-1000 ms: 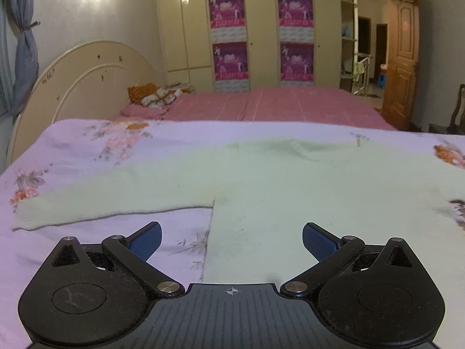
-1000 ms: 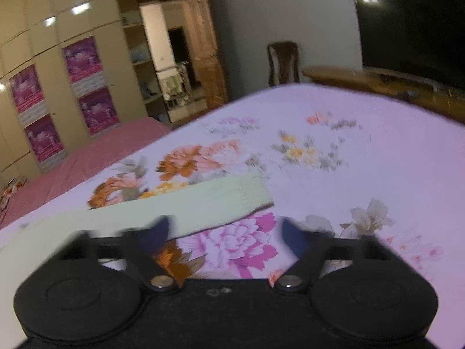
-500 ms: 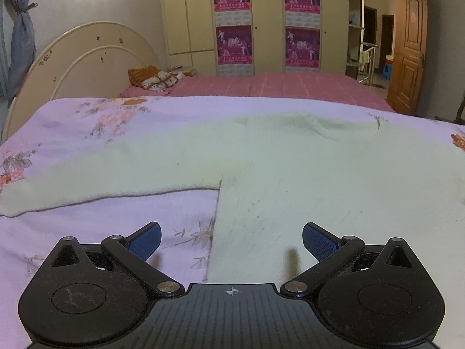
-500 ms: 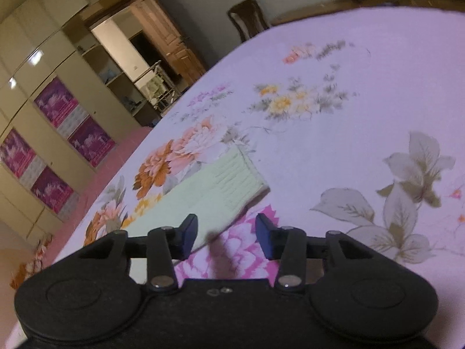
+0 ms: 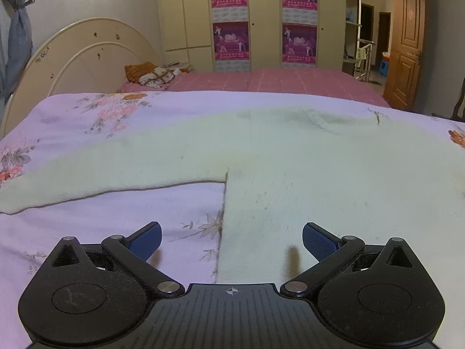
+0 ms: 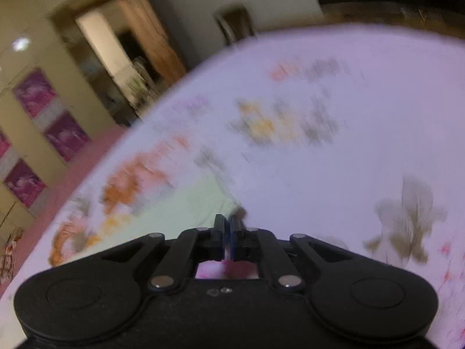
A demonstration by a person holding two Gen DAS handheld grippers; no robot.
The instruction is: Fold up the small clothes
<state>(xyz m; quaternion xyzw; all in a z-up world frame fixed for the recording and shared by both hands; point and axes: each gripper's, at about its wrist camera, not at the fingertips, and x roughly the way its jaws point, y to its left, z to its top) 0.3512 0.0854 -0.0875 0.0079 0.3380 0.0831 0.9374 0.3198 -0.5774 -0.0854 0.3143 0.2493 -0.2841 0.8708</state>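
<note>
Here the pale green sweater lies flat on the floral bedspread, its body toward the near edge. The left gripper hovers spread over the hem's corner. The right gripper is pinched together at the sleeve cuff; blur hides any grip.
</note>
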